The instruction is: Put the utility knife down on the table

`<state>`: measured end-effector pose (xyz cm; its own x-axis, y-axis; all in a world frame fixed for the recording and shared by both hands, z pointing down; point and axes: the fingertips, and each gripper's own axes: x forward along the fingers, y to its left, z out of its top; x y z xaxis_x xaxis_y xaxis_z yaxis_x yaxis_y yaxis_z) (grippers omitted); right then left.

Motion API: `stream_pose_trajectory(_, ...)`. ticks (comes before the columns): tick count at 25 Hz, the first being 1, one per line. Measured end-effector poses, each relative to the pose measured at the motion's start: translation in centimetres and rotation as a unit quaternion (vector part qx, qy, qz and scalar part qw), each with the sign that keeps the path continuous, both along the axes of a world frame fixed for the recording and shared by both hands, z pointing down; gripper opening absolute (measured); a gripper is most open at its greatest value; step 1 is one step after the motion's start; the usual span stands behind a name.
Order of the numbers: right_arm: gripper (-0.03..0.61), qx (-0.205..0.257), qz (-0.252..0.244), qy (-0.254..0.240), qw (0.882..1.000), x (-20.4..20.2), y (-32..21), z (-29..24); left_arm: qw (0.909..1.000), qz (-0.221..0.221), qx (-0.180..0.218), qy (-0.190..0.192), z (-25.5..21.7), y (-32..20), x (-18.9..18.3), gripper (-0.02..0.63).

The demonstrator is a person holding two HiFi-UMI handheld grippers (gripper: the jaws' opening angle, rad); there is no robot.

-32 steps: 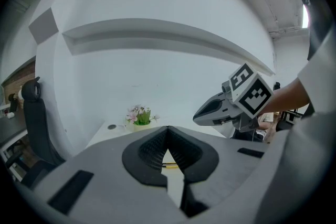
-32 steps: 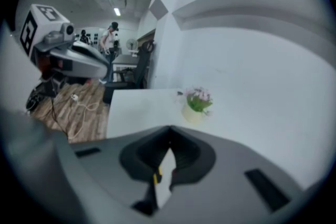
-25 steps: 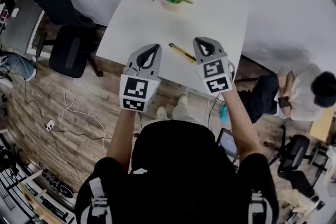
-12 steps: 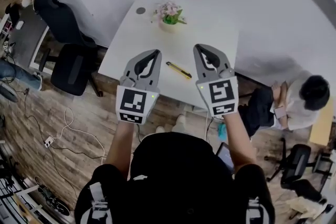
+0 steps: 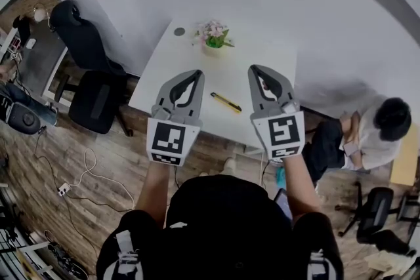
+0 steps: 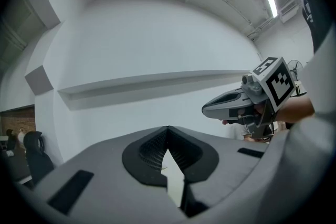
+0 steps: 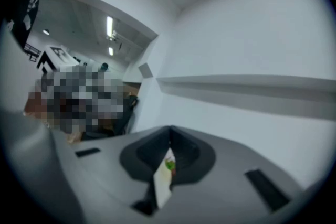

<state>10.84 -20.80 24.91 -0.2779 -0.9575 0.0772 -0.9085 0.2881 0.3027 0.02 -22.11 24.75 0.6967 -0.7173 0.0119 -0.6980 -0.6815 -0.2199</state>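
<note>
Both claws have lifted clear of the worktop (image 5: 190,49) since the earlier frame; the knife has not shifted.

- Left claw (image 5: 197,73): jaws closed together, nothing between them.
- Right claw (image 5: 254,69): jaws closed, empty.
- Utility knife (image 5: 226,102): yellow, flat on the worktop near its front edge, touching neither claw. It lies at 4 o'clock from the left tip and 7 o'clock from the right.
- Handling: I judge the placing done. I hold both claws high and avoid sweeping across the knife.
</note>
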Motion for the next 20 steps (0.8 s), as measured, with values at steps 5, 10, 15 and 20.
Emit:
stream_pose_trajectory(5,0.034,0.010,0.004,0.003,1.000,0.1,0.3,-0.8,1.0000,0.000,0.005,0.007,-0.7,-0.1,0.0,0.021)
stream_pose_trajectory(10,0.034,0.010,0.007,0.000,1.000,0.4,0.8,-0.6,0.9999,-0.004,0.004,0.009,-0.6,0.3,0.1,0.021)
stream_pose_trajectory(15,0.034,0.008,0.009,-0.001,1.000,0.4,1.0,-0.4,0.9999,-0.009,0.006,0.013,-0.8,0.4,-0.3,0.021)
stream_pose_trajectory(20,0.034,0.010,0.009,-0.002,1.000,0.3,1.1,-0.6,0.9998,-0.010,0.008,0.013,-1.2,0.6,-0.4,0.021)
